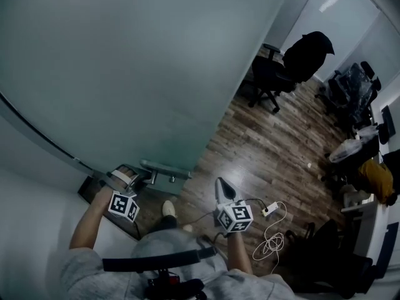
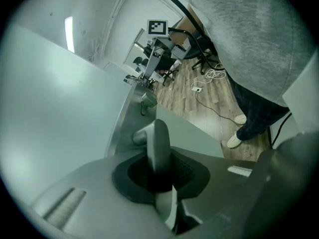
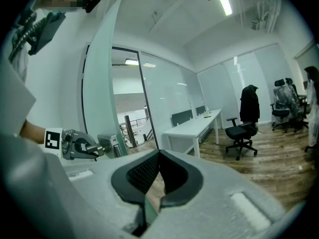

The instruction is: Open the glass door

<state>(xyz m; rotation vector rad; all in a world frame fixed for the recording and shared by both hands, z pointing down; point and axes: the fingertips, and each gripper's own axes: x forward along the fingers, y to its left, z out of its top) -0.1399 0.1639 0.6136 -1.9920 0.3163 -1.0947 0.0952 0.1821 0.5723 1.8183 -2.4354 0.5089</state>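
**A:** Which claw is on the door?

**B:** My left claw (image 1: 127,176), the one with the marker cube riding behind it. Its two dark pads are clamped on the grey metal bar handle (image 2: 160,138), which runs up between them.

**A:** And where is the door?

**B:** The tall frosted glass door (image 1: 125,74) fills the space ahead of me and to my left. The handle is fixed near its free edge, and that edge runs beside the brown wood-plank floor (image 1: 262,149).

**A:** What about your other claw?

**B:** My right claw (image 1: 220,182) hangs over the floor, clear of the glass and apart from the handle. Its jaws are closed with the tips touching, and there is nothing between them.

**A:** Anything else around you?

**B:** A black office chair (image 1: 294,61) with something dark draped over its back stands further into the room. A white power strip (image 1: 270,209) with a looped white cable lies on the floor just to the right of my right claw. My right claw's camera also shows a long white desk (image 3: 199,126) past the door.
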